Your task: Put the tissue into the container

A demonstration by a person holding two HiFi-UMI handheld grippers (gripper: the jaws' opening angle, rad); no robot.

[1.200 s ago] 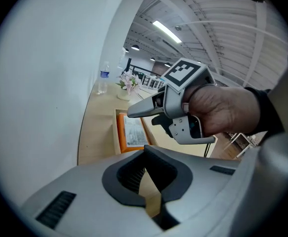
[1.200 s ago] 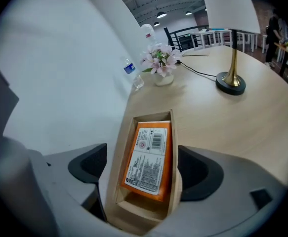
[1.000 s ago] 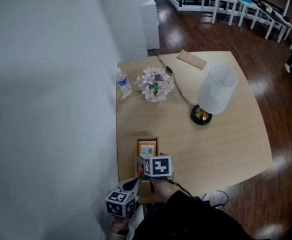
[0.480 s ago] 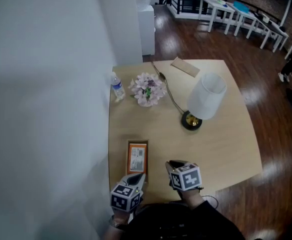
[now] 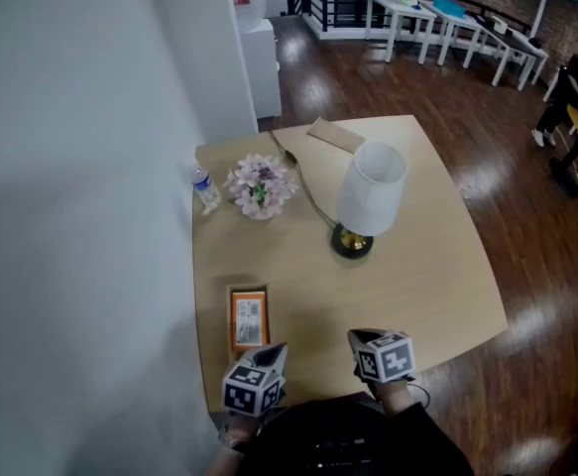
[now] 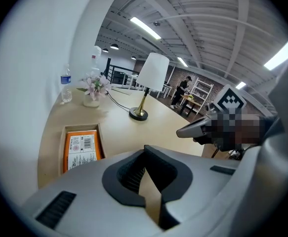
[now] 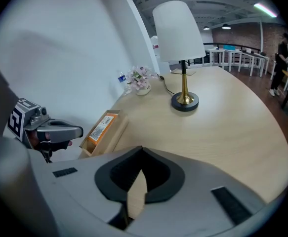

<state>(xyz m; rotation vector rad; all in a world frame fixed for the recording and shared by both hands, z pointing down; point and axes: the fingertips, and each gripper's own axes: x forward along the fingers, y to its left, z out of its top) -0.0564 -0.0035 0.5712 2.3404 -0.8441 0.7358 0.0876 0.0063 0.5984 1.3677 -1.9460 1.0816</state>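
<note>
An orange tissue pack (image 5: pixel 250 321) lies flat inside a shallow wooden container (image 5: pixel 231 315) near the table's front left corner. It also shows in the left gripper view as the tissue pack (image 6: pixel 82 149) and in the right gripper view as the tissue pack (image 7: pixel 102 126). My left gripper (image 5: pixel 272 352) hovers just in front of the container, jaws shut and empty. My right gripper (image 5: pixel 360 336) is off to the container's right, above bare table. Its jaws have just been closing, stand shut, and hold nothing. Each gripper view shows its own tips meeting: left gripper (image 6: pixel 144 152), right gripper (image 7: pixel 142 152).
A white-shaded lamp (image 5: pixel 368 196) on a brass base stands mid-table, its cable running back past a flower vase (image 5: pixel 257 186) and a water bottle (image 5: pixel 205 190). A brown flat packet (image 5: pixel 335 135) lies at the far edge. A white wall borders the table's left side.
The right gripper has left the container and moved right toward the front edge, its jaws closing. The left gripper shifted slightly. The tissue pack stays in the container.
</note>
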